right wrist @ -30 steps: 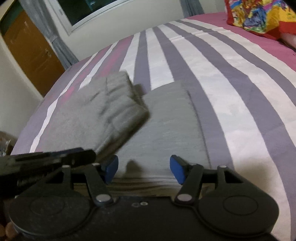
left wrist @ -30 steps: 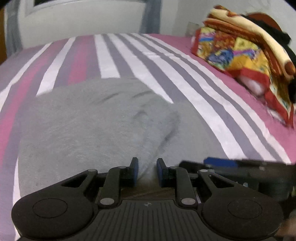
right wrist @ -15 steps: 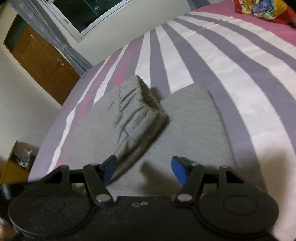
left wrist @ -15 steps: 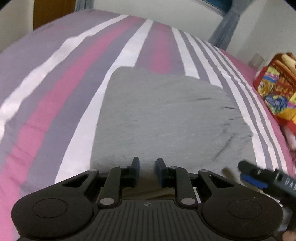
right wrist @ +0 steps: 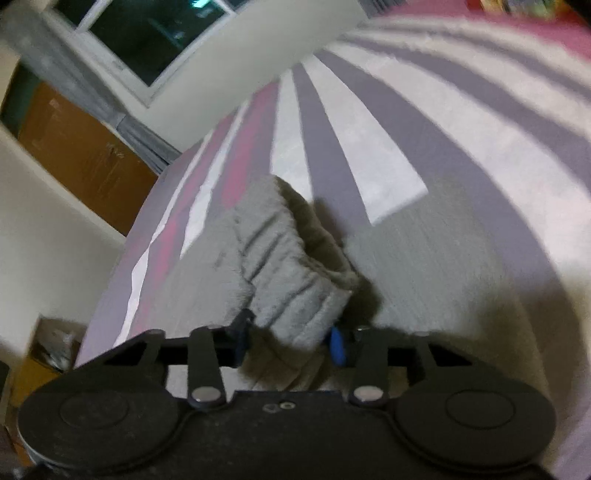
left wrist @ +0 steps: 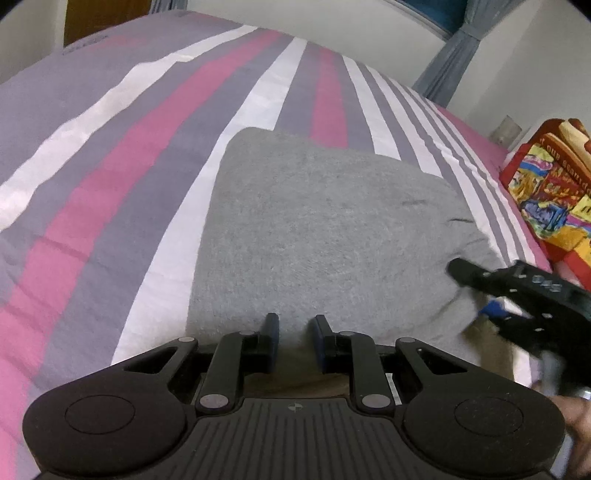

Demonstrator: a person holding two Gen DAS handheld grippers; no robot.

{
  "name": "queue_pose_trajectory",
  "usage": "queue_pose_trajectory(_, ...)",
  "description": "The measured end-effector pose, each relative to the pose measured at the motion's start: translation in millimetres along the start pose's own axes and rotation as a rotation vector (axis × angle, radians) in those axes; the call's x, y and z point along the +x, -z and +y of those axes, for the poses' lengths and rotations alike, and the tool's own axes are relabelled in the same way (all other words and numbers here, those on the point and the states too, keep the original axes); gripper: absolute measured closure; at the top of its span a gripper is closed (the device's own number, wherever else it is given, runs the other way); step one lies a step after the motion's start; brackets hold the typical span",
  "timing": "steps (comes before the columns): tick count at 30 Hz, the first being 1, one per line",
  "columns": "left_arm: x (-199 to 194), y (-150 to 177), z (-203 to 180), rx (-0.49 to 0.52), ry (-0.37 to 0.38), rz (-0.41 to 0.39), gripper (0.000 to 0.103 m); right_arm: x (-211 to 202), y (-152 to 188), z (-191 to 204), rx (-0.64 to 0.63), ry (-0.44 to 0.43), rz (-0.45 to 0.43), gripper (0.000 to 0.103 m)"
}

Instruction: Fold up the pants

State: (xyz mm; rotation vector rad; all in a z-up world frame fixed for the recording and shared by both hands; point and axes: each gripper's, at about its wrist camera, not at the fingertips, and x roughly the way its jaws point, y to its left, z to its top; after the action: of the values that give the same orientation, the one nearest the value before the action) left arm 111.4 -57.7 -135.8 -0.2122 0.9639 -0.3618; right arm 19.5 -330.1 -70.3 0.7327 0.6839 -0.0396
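Observation:
Grey pants (left wrist: 325, 229) lie folded flat on the striped bed (left wrist: 110, 166). At their near edge my left gripper (left wrist: 295, 332) is shut, with grey cloth showing between its narrow jaws. My right gripper (left wrist: 476, 291) shows in the left wrist view at the pants' near right corner. In the right wrist view a bunched, ribbed end of the pants (right wrist: 291, 266) rises off the flat layer (right wrist: 424, 266). It fills the gap of my right gripper (right wrist: 290, 339), whose jaws are closing, with both blue pads against the cloth.
A colourful blanket (left wrist: 554, 192) is heaped on the bed at the far right. A window (right wrist: 147, 33), a wooden door (right wrist: 81, 158) and a box on the floor (right wrist: 51, 343) lie beyond the bed's left side. A hand (left wrist: 576, 410) grips the right tool.
My right gripper has moved up to the bunched end and its jaws have narrowed around it. My left gripper swung and rolled over the pants, then kept still; the cloth before it now lies flat.

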Motion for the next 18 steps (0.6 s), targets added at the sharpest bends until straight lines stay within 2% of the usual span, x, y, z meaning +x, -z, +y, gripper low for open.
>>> queue_pose_trajectory(3, -8, 1, -4, 0.03, -0.022, -0.037, 0.082, -36, 3, 21, -0.073, -0.036, -0.077, 0.066)
queue_pose_trajectory(6, -15, 4, -6, 0.036, 0.005, -0.061, 0.082, -71, 16, 34, -0.19, -0.037, -0.135, 0.066)
queue_pose_trajectory(10, -15, 12, -15, 0.071, 0.027, -0.052, 0.082, -88, 35, 6, -0.157, 0.03, -0.118, 0.066)
queue_pose_trajectory(13, -16, 16, -27, 0.116, 0.041, -0.048, 0.082, -92, 45, -20, -0.057, 0.075, -0.105, 0.066)
queue_pose_trajectory(18, -17, 18, -40, 0.161, 0.005, -0.04, 0.082, -89, 46, -22, -0.059, 0.115, -0.117, 0.066)
